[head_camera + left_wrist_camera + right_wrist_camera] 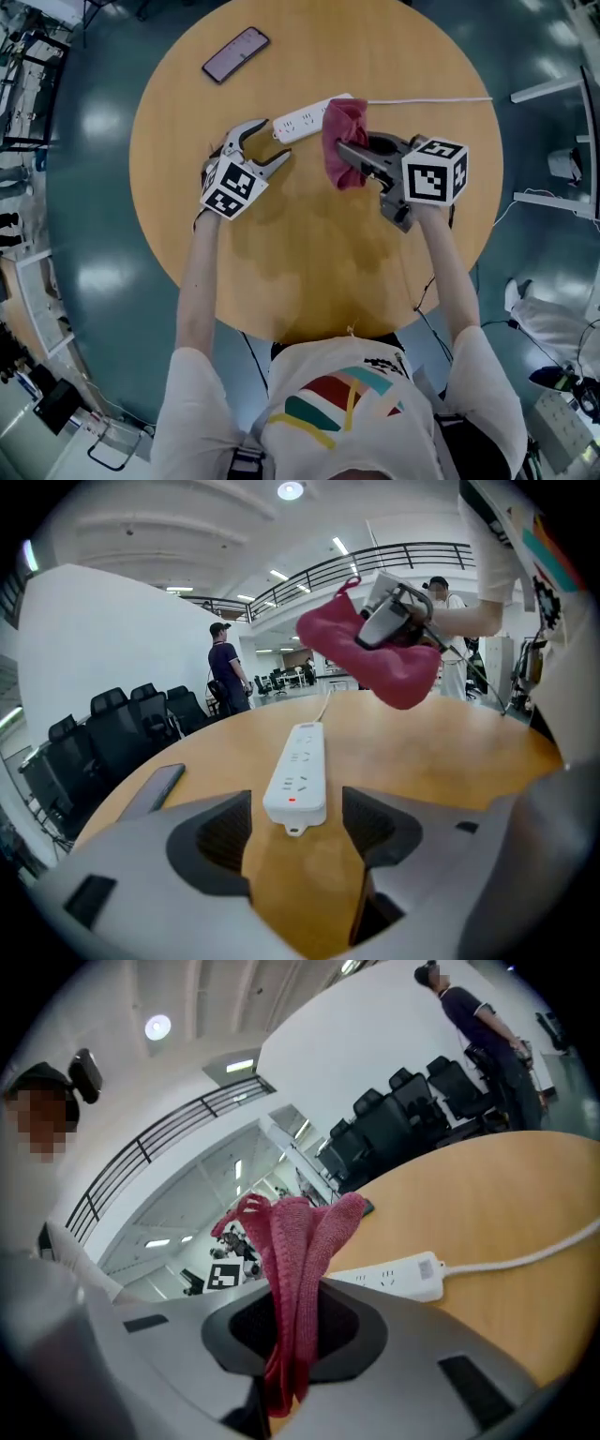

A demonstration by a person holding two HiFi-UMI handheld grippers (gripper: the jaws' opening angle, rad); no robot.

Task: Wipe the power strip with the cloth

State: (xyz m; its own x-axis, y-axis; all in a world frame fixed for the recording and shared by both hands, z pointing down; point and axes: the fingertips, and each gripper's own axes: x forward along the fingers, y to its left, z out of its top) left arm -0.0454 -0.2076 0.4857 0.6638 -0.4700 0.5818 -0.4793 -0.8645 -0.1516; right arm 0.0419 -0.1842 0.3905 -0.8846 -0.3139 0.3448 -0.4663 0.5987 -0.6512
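Red cloth (344,141) clamped between fingers of right gripper (352,159), held raised near cable end of power strip (302,120). Strip laid on counter (309,272); other end framed, untouched, by wide-spread fingers of left gripper (268,141).

Left gripper (275,141) jaws apart, right gripper (345,156) jaws clamped.

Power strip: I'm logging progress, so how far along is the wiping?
Done: right gripper is shut on the red cloth. In hand: cloth hangs above the power strip, apart from it; the open left gripper faces the strip's end, not gripping. Left: the wiping itself, seemingly not yet begun.
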